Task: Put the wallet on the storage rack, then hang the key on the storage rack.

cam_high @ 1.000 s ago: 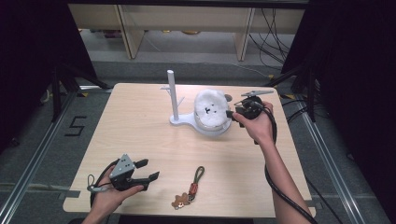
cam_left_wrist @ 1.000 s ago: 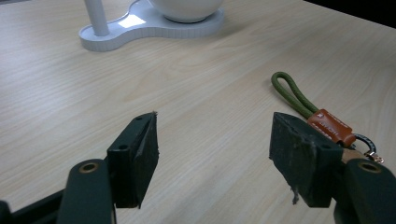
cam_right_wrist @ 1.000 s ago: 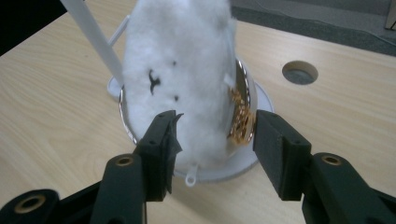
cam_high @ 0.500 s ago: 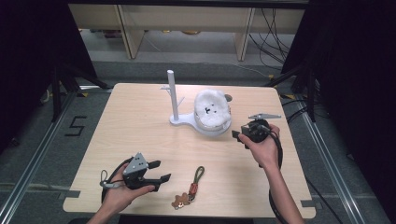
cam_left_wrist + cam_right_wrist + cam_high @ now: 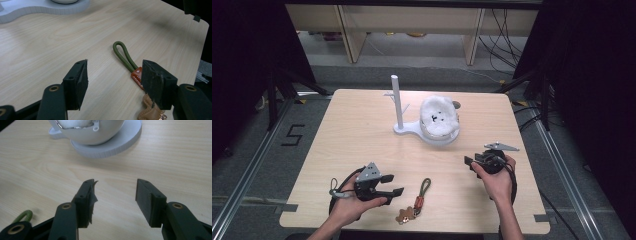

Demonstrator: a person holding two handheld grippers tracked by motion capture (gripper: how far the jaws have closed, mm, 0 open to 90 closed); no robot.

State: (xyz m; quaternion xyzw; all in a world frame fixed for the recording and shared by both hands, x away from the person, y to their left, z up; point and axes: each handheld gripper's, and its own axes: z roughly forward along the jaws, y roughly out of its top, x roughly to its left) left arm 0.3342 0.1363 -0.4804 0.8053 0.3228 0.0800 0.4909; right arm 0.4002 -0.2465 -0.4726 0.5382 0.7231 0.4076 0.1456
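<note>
Left gripper (image 5: 393,185) has been shifted right toward the keychain (image 5: 415,201), jaws just narrowing, nothing gripped. Keychain is seen just beside its tips, near the table's (image 5: 362,125) front edge.

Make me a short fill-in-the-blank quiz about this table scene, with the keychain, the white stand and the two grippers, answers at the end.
1. The loop of the keychain is ____ in colour.
2. The left gripper has its fingers ____, with nothing between them.
3. The white stand carries an upright ____ at its left end.
4. The keychain lies nearest the ____ gripper, not the right gripper.

Answers: green; open; post; left
</note>
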